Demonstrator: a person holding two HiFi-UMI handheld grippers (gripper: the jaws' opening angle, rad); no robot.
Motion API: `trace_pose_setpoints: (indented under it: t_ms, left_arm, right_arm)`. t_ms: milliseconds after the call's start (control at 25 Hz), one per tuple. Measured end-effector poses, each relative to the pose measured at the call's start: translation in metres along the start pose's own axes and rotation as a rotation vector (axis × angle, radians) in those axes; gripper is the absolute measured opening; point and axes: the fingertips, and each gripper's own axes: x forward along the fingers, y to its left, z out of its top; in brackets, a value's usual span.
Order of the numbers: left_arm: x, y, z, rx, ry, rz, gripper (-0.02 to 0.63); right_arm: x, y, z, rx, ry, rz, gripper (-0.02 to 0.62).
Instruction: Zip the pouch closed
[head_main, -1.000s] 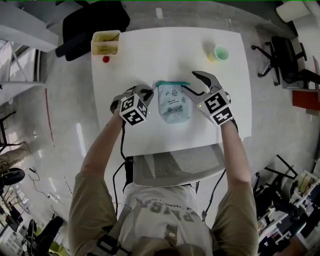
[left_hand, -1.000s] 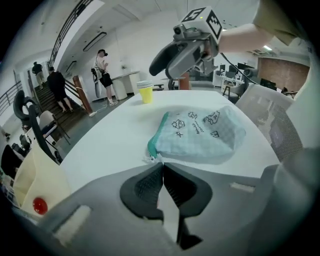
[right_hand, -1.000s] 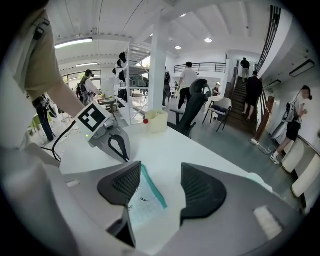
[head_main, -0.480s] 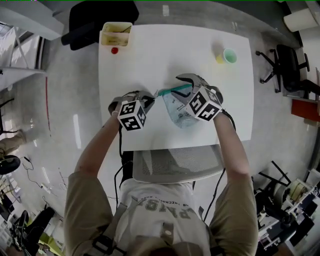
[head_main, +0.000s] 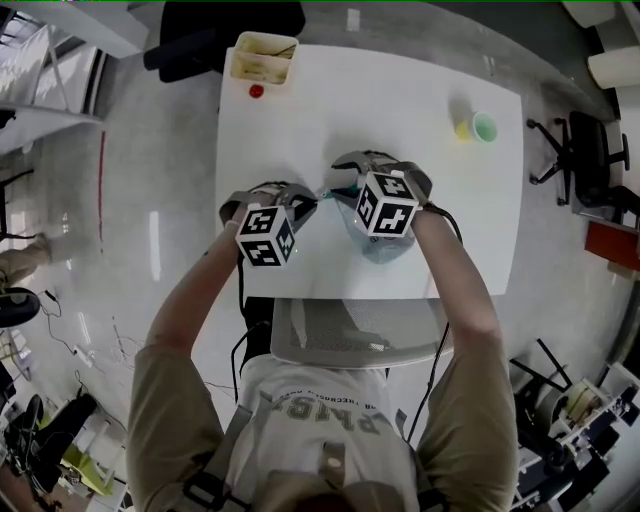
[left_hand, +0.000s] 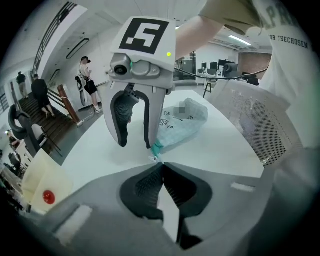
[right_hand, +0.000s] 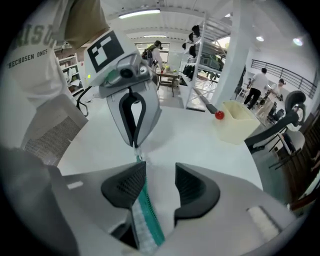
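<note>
The right tongs (right_hand: 160, 171) have swung across the pouch (left_hand: 184, 124), which lies on the surface (head_main: 400, 100), and have been narrowing around its green zipper (right_hand: 147, 215) without pinching it yet. The left tongs (left_hand: 162, 167) stay clenched on the pouch's corner; zipping looks imminent.

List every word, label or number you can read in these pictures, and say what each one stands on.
"OR THECHOSEN", cut off at the frame edge: the person's shirt, left gripper view.
"HECHOSEN ONES", also cut off: same shirt, right gripper view.
Small print on the pouch: too small to read.
Large shirt lettering: cropped, unreadable.
</note>
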Motion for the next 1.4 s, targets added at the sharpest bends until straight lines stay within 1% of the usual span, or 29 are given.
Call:
trace_pose_setpoints:
  t_ms: [200, 400, 560, 640, 680, 760, 920, 1000, 1160, 1240, 1400]
  left_arm:
    - [-0.006, 0.002, 0.003, 0.032, -0.006, 0.021, 0.012]
    - [-0.008, 0.000, 0.003, 0.070, 0.001, 0.018, 0.012]
    - [-0.009, -0.001, 0.005, 0.069, -0.007, 0.013, 0.012]
    - [-0.009, -0.001, 0.006, 0.069, -0.012, 0.017, 0.012]
    - [-0.010, 0.000, 0.006, 0.070, -0.013, 0.018, 0.012]
    - [-0.010, 0.001, 0.007, 0.073, -0.013, 0.018, 0.012]
    - [-0.011, 0.003, 0.006, 0.071, -0.015, 0.023, 0.012]
    - [-0.011, 0.006, 0.005, 0.064, -0.014, 0.030, 0.012]
    - [-0.010, 0.012, 0.002, 0.047, -0.015, 0.044, 0.011]
    - [-0.010, 0.015, 0.000, 0.036, -0.021, 0.056, 0.011]
    - [-0.012, 0.019, 0.000, 0.016, -0.035, 0.076, 0.011]
  right_arm:
    - [0.009, 0.008, 0.000, -0.072, 0.033, 0.062, 0.175]
    - [0.013, 0.014, 0.000, -0.119, 0.051, 0.123, 0.170]
    - [0.011, 0.007, 0.003, -0.125, 0.043, 0.139, 0.170]
    - [0.012, 0.006, 0.002, -0.144, 0.055, 0.155, 0.167]
    - [0.013, 0.007, -0.001, -0.164, 0.068, 0.170, 0.165]
    - [0.016, 0.012, -0.004, -0.204, 0.094, 0.208, 0.143]
    - [0.019, 0.024, -0.007, -0.246, 0.115, 0.295, 0.141]
    - [0.021, 0.030, -0.006, -0.266, 0.117, 0.320, 0.141]
    - [0.027, 0.036, -0.004, -0.287, 0.103, 0.333, 0.138]
    - [0.029, 0.037, -0.002, -0.279, 0.087, 0.337, 0.121]
    - [0.029, 0.037, -0.002, -0.257, 0.062, 0.331, 0.066]
